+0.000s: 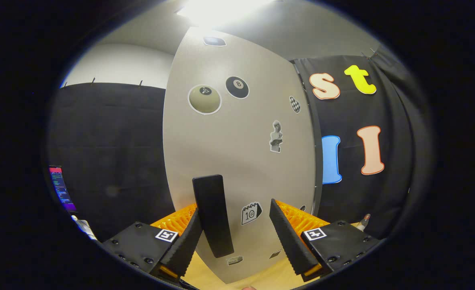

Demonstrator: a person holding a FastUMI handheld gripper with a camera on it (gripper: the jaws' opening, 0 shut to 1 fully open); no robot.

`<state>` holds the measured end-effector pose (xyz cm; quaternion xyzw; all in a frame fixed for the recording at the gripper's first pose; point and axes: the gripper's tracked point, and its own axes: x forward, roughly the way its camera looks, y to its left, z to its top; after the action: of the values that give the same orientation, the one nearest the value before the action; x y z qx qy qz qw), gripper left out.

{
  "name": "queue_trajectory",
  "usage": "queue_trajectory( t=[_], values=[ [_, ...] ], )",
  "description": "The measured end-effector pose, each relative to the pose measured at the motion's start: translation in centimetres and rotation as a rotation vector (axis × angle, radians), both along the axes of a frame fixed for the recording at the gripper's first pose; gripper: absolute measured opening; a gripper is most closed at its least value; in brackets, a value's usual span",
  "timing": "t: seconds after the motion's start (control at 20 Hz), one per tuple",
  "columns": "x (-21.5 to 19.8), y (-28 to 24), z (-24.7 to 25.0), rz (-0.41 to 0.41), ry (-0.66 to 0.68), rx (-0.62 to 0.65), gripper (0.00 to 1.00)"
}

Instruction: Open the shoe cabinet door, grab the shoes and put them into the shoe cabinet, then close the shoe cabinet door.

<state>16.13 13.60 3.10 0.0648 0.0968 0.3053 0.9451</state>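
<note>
Camera rides the tongs (237, 237), facing the cabinet door (237, 133) closely.

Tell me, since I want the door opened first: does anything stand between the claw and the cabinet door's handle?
Nothing visible does. The black handle on the grey cabinet door sits between the open claw fingers, nearer the left finger, with no object in front of it.

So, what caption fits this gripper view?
Open gripper at the sticker-covered cabinet door, black handle beside its left finger.
</note>
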Motion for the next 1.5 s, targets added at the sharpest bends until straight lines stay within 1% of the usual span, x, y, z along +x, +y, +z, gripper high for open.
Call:
queue_trajectory(
  t=[0.25, 0.4, 0.6, 0.8, 0.95, 1.1, 1.2, 1.35, 1.5],
  values=[
    [2.3, 4.6, 0.0, -0.015, -0.044, -0.042, 0.98],
    [3.9, 7.8, -0.5, -0.011, -0.034, -0.039, 1.0],
    [6.1, 9.6, -1.2, -0.048, -0.013, -0.019, 1.0],
    [4.2, 9.1, 0.4, -0.101, -0.023, -0.004, 1.0],
    [2.5, 7.6, 1.9, -0.148, -0.056, 0.002, 1.0],
    [0.2, 4.7, 3.1, -0.215, -0.085, -0.018, 0.99],
    [-1.7, 1.9, 3.9, -0.273, -0.104, -0.039, 0.99],
    [-4.8, -3.7, 5.4, -0.395, -0.137, -0.067, 0.99],
    [-8.0, -8.9, 6.1, -0.487, -0.136, -0.091, 0.99]
  ],
)
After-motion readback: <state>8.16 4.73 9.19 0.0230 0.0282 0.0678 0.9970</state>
